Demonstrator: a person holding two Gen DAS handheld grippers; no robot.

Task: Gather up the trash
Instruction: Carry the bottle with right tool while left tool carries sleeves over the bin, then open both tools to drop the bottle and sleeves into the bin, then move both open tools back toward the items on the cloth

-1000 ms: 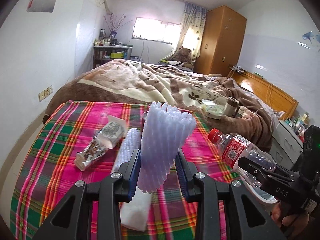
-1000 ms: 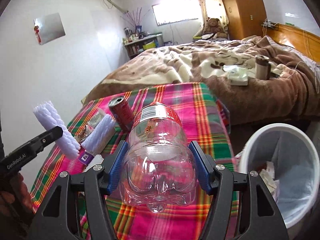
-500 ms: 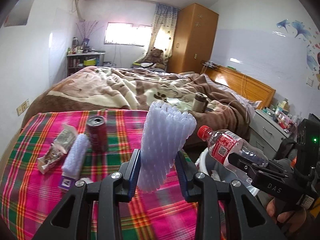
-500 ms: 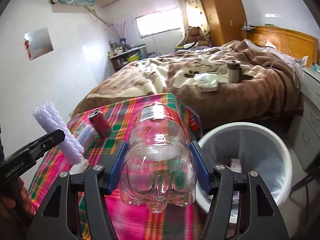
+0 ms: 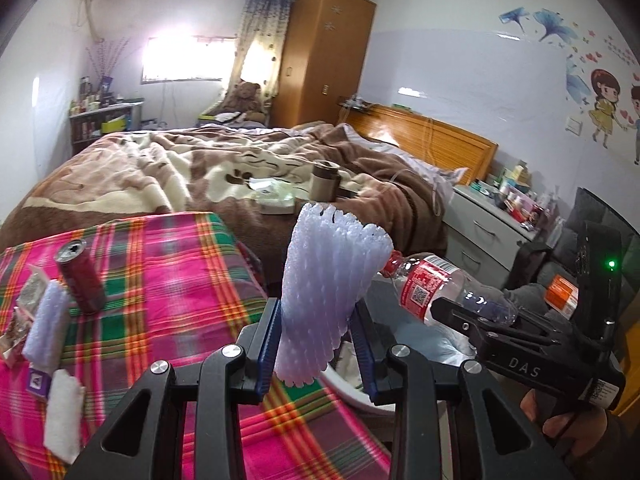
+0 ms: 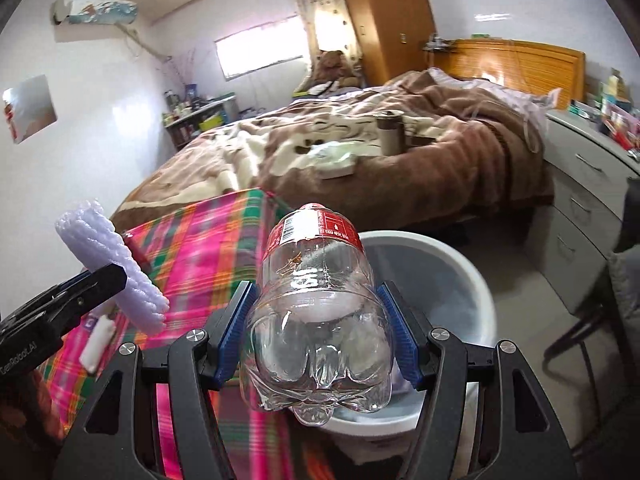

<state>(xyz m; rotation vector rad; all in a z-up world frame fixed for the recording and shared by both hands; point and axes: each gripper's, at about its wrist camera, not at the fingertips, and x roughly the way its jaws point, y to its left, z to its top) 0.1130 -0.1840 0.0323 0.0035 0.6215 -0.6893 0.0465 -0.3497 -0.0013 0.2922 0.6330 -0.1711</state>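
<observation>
Two pieces of trash are in the air at once: the left gripper (image 5: 316,336) clamps a white foam net sleeve (image 5: 330,292), and the right gripper (image 6: 318,336) clamps an empty plastic bottle (image 6: 316,312) over the white bin (image 6: 460,264) beside the plaid table (image 5: 168,272). This looks like the drop step; next, each gripper needs centring above the rim before opening, though the bin's depth is partly hidden.
</observation>
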